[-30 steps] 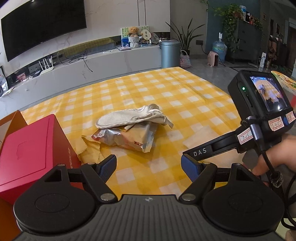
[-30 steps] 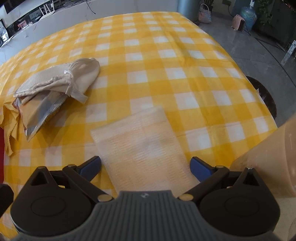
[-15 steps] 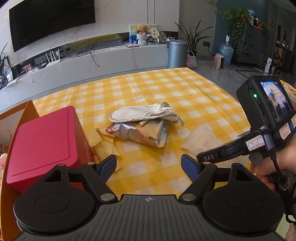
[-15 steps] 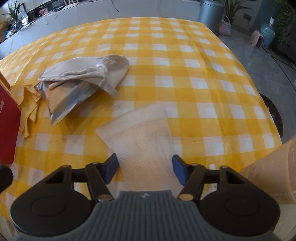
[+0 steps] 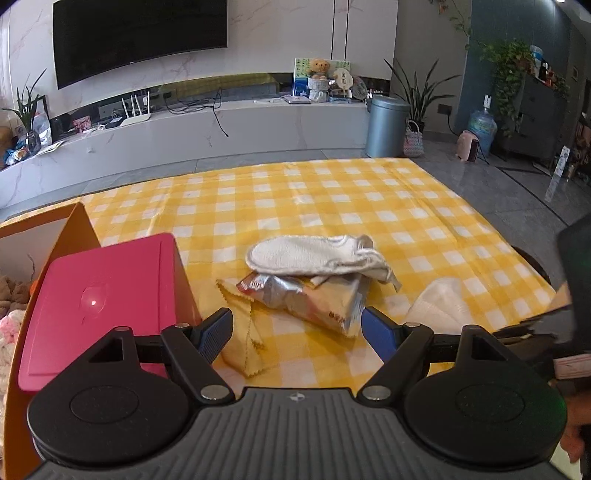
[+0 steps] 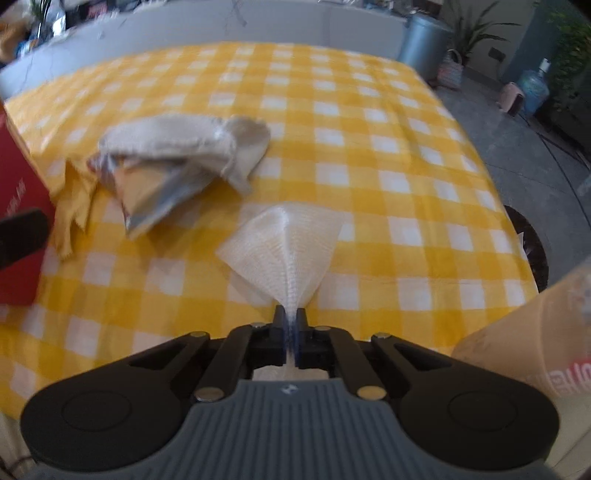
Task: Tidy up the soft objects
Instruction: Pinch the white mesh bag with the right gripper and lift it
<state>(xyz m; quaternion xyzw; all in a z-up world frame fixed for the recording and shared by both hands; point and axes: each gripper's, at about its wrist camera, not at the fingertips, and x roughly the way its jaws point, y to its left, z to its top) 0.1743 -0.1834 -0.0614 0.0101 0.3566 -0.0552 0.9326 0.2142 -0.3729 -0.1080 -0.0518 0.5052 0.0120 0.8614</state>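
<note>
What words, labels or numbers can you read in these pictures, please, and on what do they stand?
None reads clearly.
Snack packet: red print at the lower corner, too small.
Red box: faint lettering on its side, blurred.
Orange container: red letters, cut off and blurred.
Round sign by the teddy bear: too small.

A yellow-and-white checked tablecloth (image 5: 332, 199) covers the counter. Behind it, a large dark television (image 5: 136, 33) hangs on a white marble wall above a long, low white media console (image 5: 207, 129). On the console sit a white router with antennas (image 5: 136, 112), loose black cables, and a teddy bear (image 5: 319, 70) in front of a picture. To the right of the console, a grey cylindrical bin (image 5: 386, 125) stands on the grey floor, with a small woven basket (image 5: 413, 139) just beside it and a leafy plant behind. Further right are a blue water jug (image 5: 482, 129) and a small pink appliance (image 5: 468, 146), near a dark cabinet with trailing greenery.
</note>
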